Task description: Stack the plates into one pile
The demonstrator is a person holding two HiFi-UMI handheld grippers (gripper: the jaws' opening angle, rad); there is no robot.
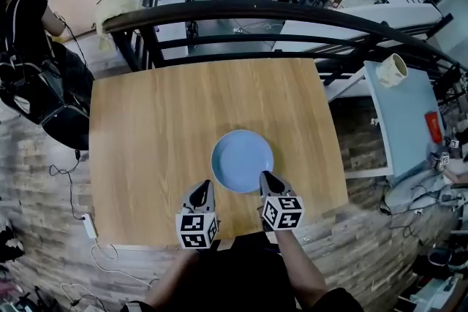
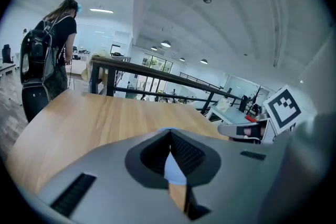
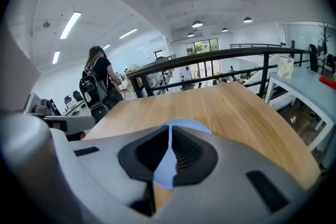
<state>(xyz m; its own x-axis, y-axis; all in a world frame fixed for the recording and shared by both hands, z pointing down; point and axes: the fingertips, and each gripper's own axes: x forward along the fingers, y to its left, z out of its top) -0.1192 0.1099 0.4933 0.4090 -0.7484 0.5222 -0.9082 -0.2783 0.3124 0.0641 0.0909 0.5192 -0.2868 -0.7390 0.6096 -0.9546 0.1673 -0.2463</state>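
blue plate [image 1: 242, 159] sits by the tabletop's [image 1: 153, 128] near edge, right of centre, left gripper [image 1: 204, 188] and right gripper [image 1: 266, 177] flanking it, both closed and empty.

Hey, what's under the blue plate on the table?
The plate sits on the wooden table. Only its bare top face shows from above; any plates stacked beneath it are covered.

Overhead, two low; common plate [image 1: 242, 161]
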